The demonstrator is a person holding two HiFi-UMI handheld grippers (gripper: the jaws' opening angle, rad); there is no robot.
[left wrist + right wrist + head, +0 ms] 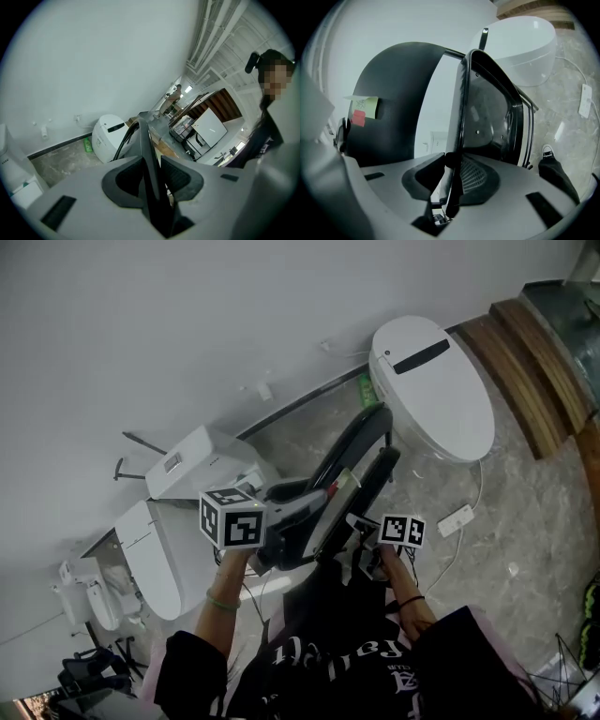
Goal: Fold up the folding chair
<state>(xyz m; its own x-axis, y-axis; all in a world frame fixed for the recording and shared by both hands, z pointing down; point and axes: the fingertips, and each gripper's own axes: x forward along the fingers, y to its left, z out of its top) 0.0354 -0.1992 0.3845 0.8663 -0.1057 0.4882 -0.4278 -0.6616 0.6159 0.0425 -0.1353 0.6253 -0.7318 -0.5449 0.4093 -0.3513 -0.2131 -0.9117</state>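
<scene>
While clamped at both sides, the folding chair [393,93] looks partly folded.
Left gripper [150,174] pinches a dark panel edge, right gripper [452,176] a thin black rim; the chair hangs before the person, above the marble floor [525,521], near a toilet [436,390]. Best to press both halves together evenly, grips firm.

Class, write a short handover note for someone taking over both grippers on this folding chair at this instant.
Left gripper: shut on a thin panel edge of the black folding chair.
Right gripper: shut on the chair's slim frame edge.
Chair: held between both, in front of the white toilet.
Done: panels drawn close; a gap shows between them.
To do: probably press them flat together.
</scene>
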